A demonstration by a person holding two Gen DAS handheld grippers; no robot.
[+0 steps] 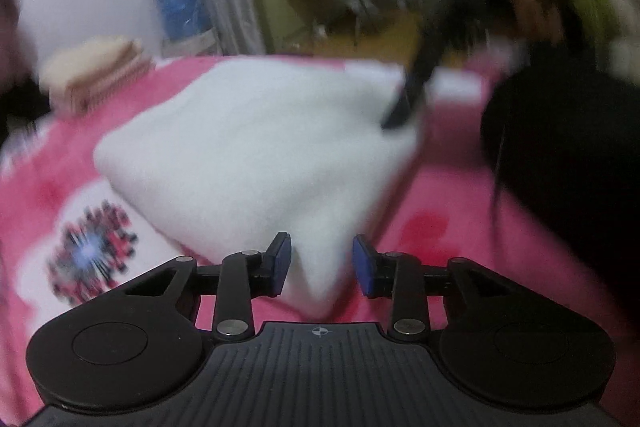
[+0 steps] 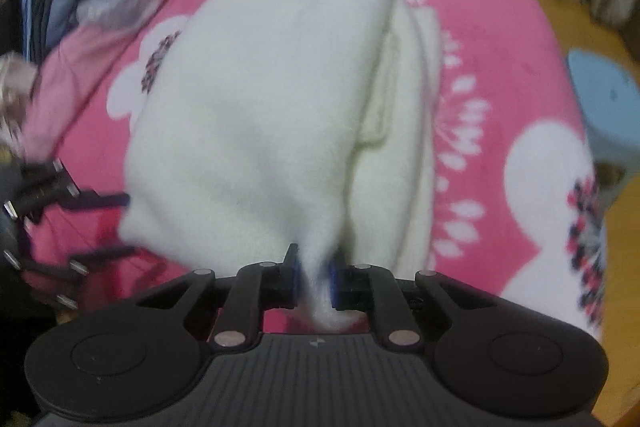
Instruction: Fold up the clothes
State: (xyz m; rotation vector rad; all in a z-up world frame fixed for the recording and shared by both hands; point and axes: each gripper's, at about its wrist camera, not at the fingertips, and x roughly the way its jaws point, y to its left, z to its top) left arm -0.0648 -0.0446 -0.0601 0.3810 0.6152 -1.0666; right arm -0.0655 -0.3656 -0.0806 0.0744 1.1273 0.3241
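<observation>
Right tongs (image 2: 314, 277) clenched on the near corner of the white garment (image 2: 256, 115), fabric pinched between the blue pads. Left tongs (image 1: 322, 265) released, jaws spread either side of another corner of the garment (image 1: 248, 155), not gripping it. Garment lies partly folded on the pink bedspread (image 2: 500, 67); folded beige stack (image 1: 96, 75) sits well apart at the far edge.
</observation>
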